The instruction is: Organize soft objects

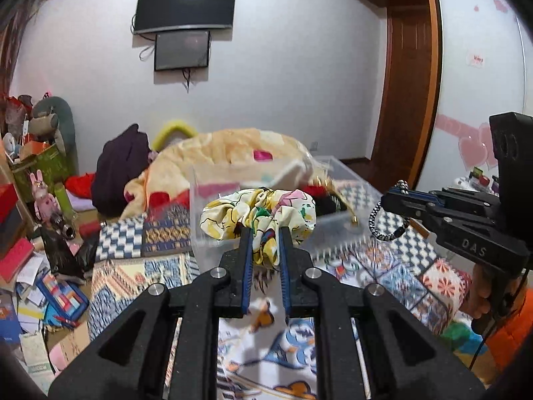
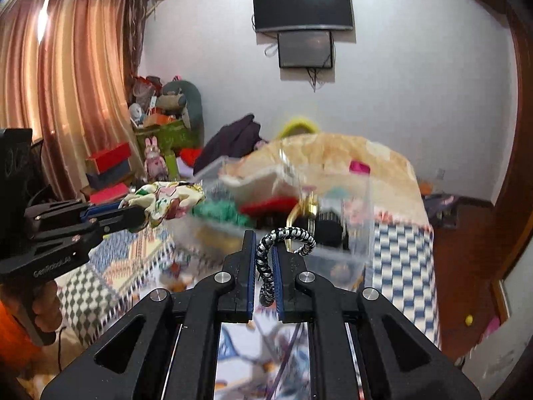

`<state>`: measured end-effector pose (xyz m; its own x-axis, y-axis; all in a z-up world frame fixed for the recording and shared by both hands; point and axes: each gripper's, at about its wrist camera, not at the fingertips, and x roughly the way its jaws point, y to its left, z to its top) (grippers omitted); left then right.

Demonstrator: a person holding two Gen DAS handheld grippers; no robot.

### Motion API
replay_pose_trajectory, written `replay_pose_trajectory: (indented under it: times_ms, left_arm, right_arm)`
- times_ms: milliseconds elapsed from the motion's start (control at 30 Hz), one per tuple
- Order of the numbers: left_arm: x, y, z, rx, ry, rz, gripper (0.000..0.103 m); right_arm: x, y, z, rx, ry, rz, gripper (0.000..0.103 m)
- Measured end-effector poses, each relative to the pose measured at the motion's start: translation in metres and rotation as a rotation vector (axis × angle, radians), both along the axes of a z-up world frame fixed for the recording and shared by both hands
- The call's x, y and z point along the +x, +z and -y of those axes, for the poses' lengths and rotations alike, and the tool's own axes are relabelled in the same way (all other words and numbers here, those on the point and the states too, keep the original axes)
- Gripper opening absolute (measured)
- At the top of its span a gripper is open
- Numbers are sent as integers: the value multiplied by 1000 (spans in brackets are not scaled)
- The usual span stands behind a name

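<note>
My left gripper [image 1: 265,233] is shut on a cream floral fabric scrunchie [image 1: 258,216], held above the bed in front of a clear plastic box [image 1: 343,220]. It also shows in the right wrist view [image 2: 163,201], at the left. My right gripper [image 2: 265,238] is shut on a black-and-white braided cord loop [image 2: 286,236] with a gold clasp [image 2: 303,211], just before the clear box [image 2: 333,250]. In the left wrist view the right gripper [image 1: 386,200] is at the right with the cord [image 1: 383,223] hanging from it. The box holds red, green and black soft items.
A patterned patchwork blanket [image 1: 399,276] covers the bed. A beige quilt heap [image 1: 233,150] and a dark purple garment [image 1: 120,166] lie behind the box. Boxes, books and plush toys [image 1: 43,196] clutter the left side. A wooden door [image 1: 406,83] is at the right.
</note>
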<state>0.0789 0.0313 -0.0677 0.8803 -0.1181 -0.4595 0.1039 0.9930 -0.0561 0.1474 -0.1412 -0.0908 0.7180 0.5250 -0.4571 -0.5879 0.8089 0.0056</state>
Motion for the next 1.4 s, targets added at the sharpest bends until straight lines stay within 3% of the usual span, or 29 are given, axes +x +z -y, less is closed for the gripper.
replay_pose_trajectory:
  times_ms: [167, 300, 600, 867, 933, 1000, 1067, 1400]
  left_arm:
    - [17, 13, -3, 27, 26, 39, 14]
    - [41, 11, -4, 33, 32, 21, 14]
    - [87, -20, -4, 33, 39, -77, 14]
    - [88, -35, 4, 73, 38, -110, 17]
    - [85, -34, 6, 77, 32, -108, 19]
    - [80, -34, 7, 83, 30, -108, 21]
    - [76, -33, 6, 74, 29, -107, 22]
    - [56, -25, 1, 29, 4, -98, 25]
  right_arm:
    - [16, 17, -9, -8, -7, 55, 8]
    - [37, 18, -16, -34, -25, 60, 8]
    - [77, -15, -18, -65, -72, -70, 9]
    - [75, -29, -11, -107, -82, -133, 9]
    - [73, -28, -7, -102, -83, -143, 17]
    - [70, -27, -3, -97, -77, -146, 39]
    - [66, -25, -2, -97, -80, -136, 50]
    - [48, -18, 10, -103, -69, -117, 56]
